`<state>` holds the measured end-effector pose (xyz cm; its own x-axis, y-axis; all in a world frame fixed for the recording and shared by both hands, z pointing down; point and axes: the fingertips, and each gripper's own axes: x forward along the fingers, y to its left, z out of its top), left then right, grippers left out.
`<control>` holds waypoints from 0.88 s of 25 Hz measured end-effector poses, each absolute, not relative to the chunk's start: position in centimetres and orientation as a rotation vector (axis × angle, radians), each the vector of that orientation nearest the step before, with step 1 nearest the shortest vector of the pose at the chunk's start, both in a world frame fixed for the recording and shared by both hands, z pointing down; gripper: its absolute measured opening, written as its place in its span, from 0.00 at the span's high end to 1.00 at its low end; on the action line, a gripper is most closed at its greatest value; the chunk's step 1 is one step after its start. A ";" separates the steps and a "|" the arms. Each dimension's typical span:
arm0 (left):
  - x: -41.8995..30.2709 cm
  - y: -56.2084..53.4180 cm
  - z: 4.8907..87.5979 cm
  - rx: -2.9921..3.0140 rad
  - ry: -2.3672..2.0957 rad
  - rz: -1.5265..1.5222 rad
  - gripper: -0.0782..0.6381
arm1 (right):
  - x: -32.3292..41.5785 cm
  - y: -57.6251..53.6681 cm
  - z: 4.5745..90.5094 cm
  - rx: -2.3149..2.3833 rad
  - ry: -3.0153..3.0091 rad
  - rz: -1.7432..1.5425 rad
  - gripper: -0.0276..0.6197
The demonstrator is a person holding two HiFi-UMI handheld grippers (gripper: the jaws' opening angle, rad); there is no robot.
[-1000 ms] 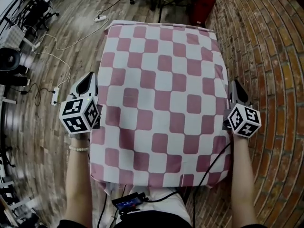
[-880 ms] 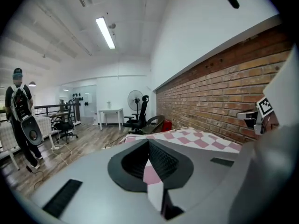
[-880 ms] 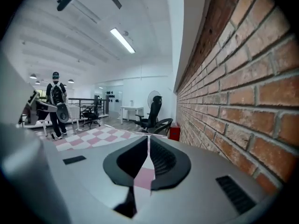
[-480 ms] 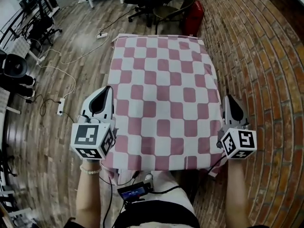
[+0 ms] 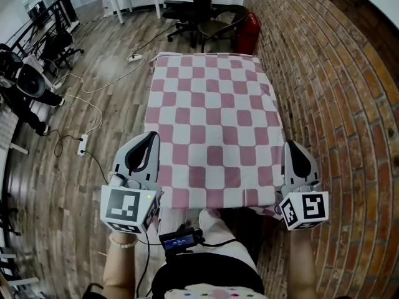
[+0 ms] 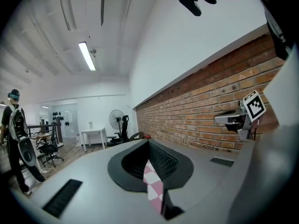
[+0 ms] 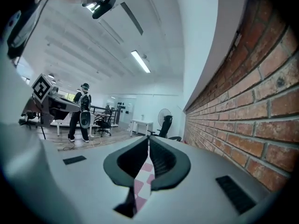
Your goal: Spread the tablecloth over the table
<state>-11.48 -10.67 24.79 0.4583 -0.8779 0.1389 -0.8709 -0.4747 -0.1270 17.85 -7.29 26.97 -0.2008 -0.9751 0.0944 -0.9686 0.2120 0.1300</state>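
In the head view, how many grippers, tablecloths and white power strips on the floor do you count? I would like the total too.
grippers: 2, the left gripper and the right gripper, each shut on the cloth
tablecloth: 1
power strips: 2
total: 5

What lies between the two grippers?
The near edge of the tablecloth stretches from the left gripper to the right gripper, each shut on it; the head view shows this.
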 end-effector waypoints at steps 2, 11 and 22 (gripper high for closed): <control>-11.4 -8.9 24.5 -2.657 1.587 -0.274 0.87 | 17.2 -5.5 26.7 1.881 -2.323 -0.052 0.90; -10.5 -3.0 23.9 -2.699 1.525 -0.241 0.87 | 14.8 0.2 26.0 1.837 -2.360 -0.086 0.90; -9.4 0.3 24.9 -2.740 1.405 -0.259 0.87 | 12.7 3.2 26.3 1.815 -2.385 -0.069 0.90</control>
<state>-9.44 0.35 24.88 0.5728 -0.8101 0.1250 -0.8015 -0.5855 -0.1218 12.74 3.22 26.34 -0.2603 -0.9616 0.0864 -0.9550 0.2696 0.1236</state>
